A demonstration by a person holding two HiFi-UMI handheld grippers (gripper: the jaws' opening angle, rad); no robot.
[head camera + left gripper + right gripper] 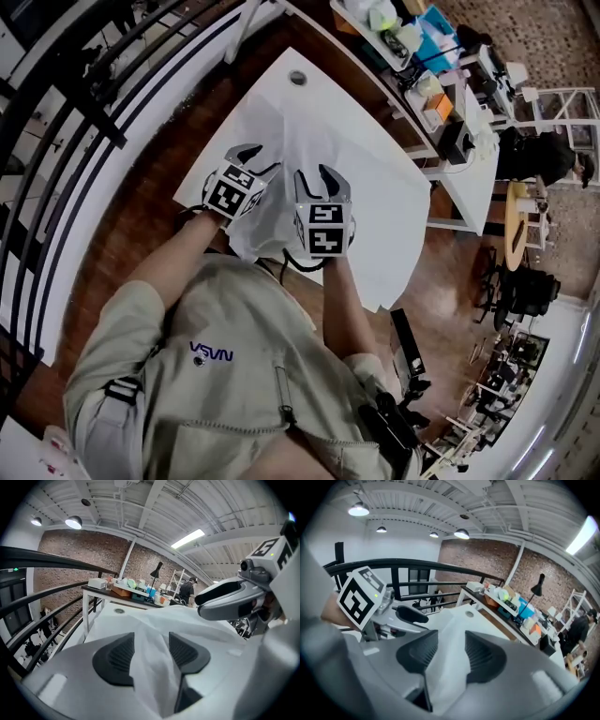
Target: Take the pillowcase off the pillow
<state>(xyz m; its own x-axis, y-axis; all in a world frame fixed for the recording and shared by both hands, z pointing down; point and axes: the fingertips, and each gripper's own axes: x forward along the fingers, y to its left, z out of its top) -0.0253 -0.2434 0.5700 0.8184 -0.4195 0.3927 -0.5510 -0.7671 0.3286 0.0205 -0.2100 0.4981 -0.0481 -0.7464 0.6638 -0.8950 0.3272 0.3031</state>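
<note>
White pillowcase fabric [314, 131] lies spread over the white table [281, 61], with a bunch gathered at the near edge under both grippers. My left gripper [258, 159] and right gripper [319, 176] hover side by side over that bunch. In the left gripper view, a fold of the fabric [154, 630] runs up between the left gripper's [151, 653] parted dark pads, and the right gripper's finger [229, 602] shows alongside. In the right gripper view, a ridge of cloth [451, 630] stands in the right gripper's [446, 656] wide gap. I cannot make out the pillow itself.
A black railing [84, 94] runs along the table's left side above the wood floor. A cluttered desk [422, 47] stands beyond the far right edge, with a person [539, 155] seated further right. The table has a round cable hole [298, 78] near its far corner.
</note>
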